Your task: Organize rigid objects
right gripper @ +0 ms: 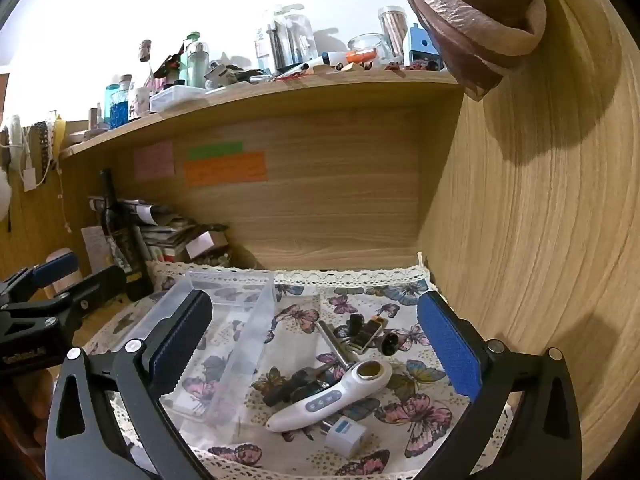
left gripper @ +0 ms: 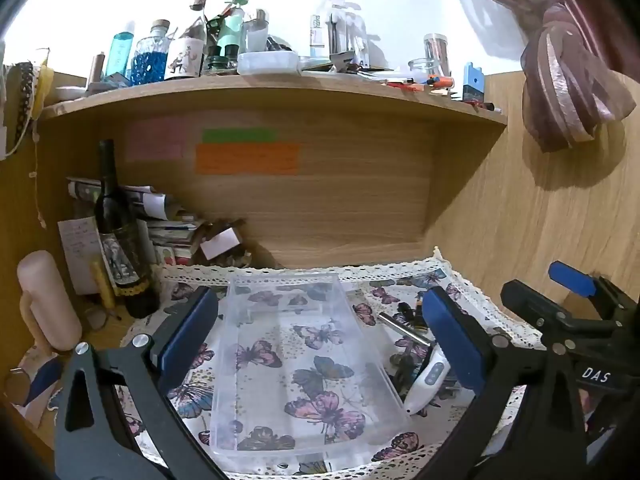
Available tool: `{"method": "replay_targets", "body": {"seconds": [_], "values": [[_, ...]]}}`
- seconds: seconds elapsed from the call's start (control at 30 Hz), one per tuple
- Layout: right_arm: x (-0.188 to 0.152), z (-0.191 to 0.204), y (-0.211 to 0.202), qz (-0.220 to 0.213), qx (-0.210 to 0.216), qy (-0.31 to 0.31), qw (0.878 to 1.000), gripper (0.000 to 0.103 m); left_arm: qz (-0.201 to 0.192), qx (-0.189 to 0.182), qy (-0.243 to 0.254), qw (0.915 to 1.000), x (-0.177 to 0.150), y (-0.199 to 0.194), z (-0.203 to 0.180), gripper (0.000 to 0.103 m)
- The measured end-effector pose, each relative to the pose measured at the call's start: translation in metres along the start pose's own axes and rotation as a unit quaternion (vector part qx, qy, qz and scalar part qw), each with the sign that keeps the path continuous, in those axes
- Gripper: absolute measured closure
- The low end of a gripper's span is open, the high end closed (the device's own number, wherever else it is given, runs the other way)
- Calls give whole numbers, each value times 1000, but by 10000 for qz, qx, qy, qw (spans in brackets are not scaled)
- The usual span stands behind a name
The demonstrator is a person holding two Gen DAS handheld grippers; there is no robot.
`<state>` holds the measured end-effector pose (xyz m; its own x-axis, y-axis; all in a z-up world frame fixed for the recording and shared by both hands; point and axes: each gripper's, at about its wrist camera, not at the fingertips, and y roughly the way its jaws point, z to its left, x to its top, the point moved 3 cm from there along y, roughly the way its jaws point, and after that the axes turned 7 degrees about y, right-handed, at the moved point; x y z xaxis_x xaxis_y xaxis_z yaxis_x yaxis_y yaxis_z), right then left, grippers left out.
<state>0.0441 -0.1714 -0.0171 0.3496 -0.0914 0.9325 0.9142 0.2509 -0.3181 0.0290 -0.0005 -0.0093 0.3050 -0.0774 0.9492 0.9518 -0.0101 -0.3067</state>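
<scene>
You get strong light from above the shelf (left gripper: 272,96): the wall behind it blows out to glaring white, while the recess beneath it sits dimmer and warm. The curtain knot (left gripper: 568,92) right of the shelf casts a soft shadow. Fisheye bends the shelf edge; corners vignette black.

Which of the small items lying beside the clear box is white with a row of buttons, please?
The long white handheld device: it has grey buttons and a round head, unlike the stubby white plug adapter nearer the camera.
</scene>
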Motion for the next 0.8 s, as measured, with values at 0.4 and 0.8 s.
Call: {"method": "replay_targets", "body": {"seconds": [0.4,0.8], "values": [[0,3,2,-15,-26,-77,10000,0,-32,3,-78,10000,-9,6,4,0],[1,6,1,-70,-32,-120,9999,0,-66,-70,-46,9999,-1,1,6,0]]}}
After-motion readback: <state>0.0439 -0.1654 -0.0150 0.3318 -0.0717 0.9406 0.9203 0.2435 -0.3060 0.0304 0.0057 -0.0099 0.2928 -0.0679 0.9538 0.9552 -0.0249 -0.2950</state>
